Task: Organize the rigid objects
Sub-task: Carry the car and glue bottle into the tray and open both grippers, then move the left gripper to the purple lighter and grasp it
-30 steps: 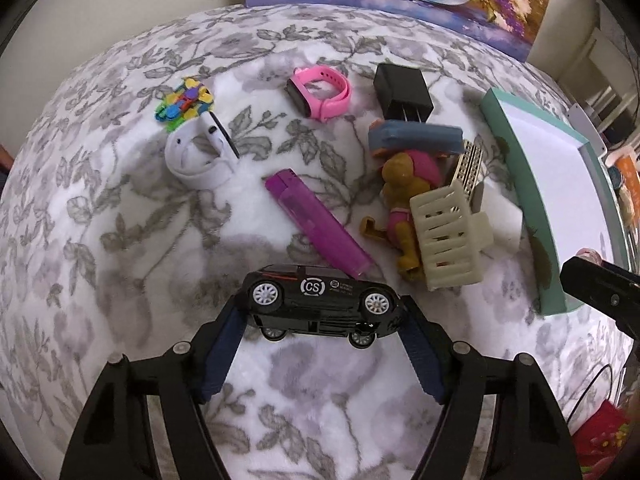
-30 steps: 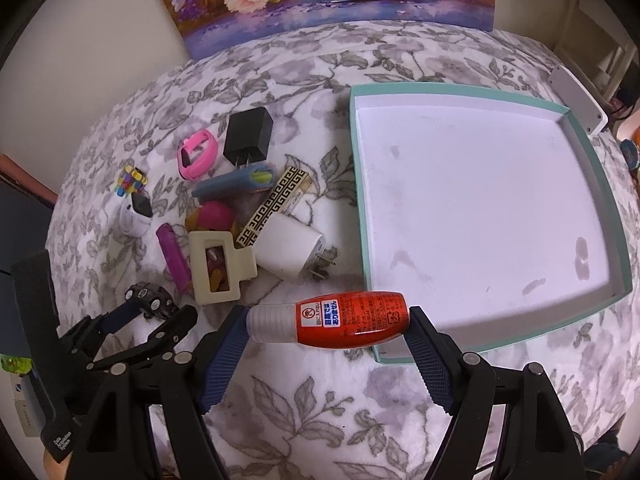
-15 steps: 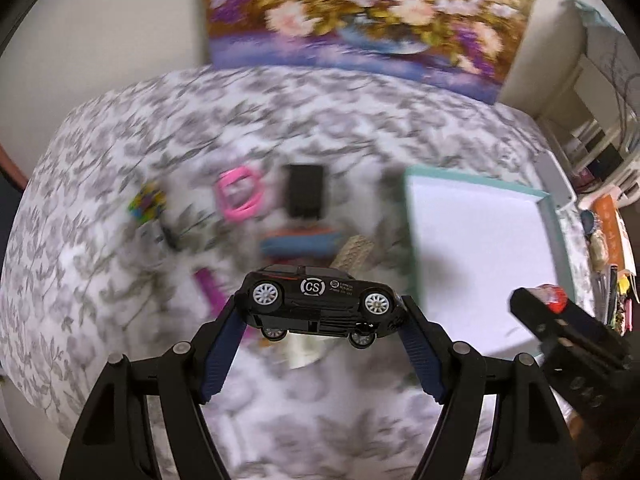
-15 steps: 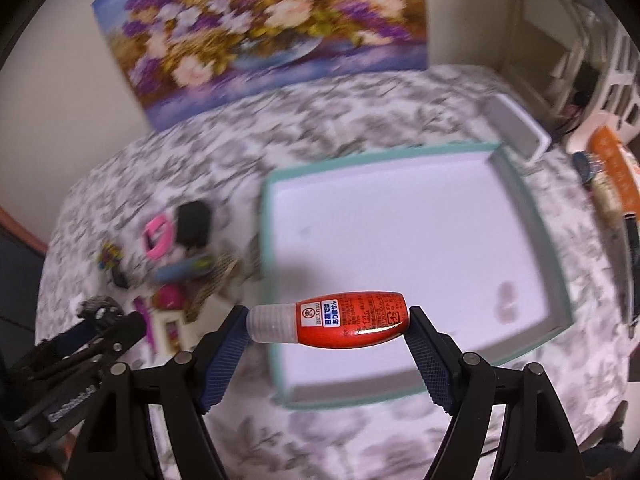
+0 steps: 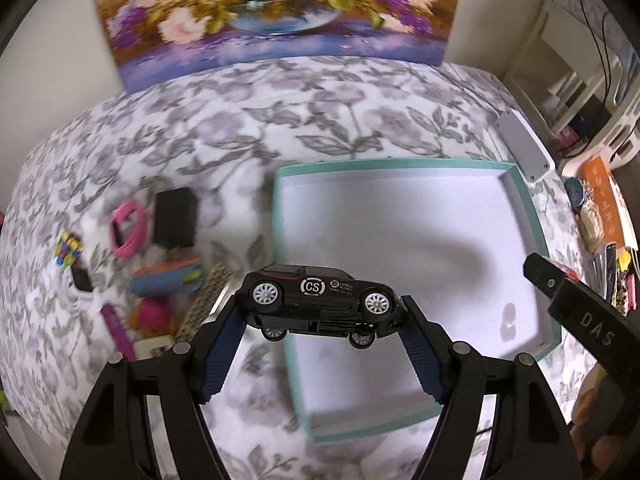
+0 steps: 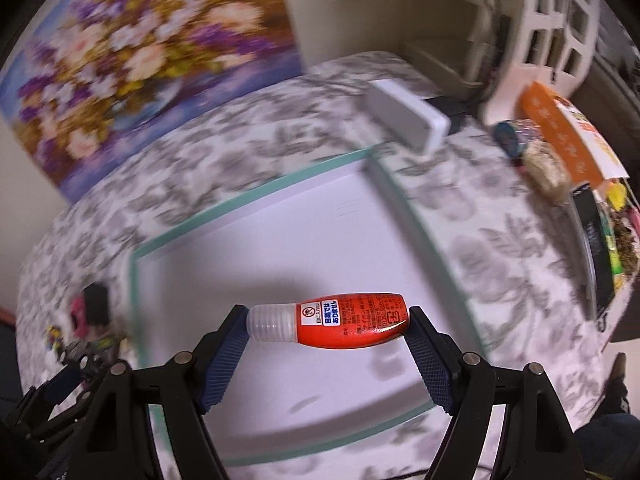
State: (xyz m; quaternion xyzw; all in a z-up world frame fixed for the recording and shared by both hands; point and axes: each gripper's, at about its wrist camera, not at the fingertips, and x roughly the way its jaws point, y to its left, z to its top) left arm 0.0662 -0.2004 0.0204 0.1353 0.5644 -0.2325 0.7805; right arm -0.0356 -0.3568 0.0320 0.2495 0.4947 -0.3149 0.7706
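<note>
Floral cloth covers the tabletop [image 5: 208, 120], whose right half carries one teal-rimmed tray [image 5: 400, 163], bare, presumably the sorting target. One black toy car [image 5: 320, 300] hangs over the tray's left edge, pinched end to end by the left tool [image 5: 322, 316]. One red bottle [image 6: 332, 322], likewise pinched by the right tool [image 6: 328, 326], hangs above the tray's middle.

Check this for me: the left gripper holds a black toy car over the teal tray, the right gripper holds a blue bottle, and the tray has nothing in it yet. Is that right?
One detail is wrong: the bottle in the right gripper is red with a clear cap, not blue, as the right wrist view shows. The rest holds: the left gripper holds the black toy car over the teal tray, and nothing lies in the tray.
</note>
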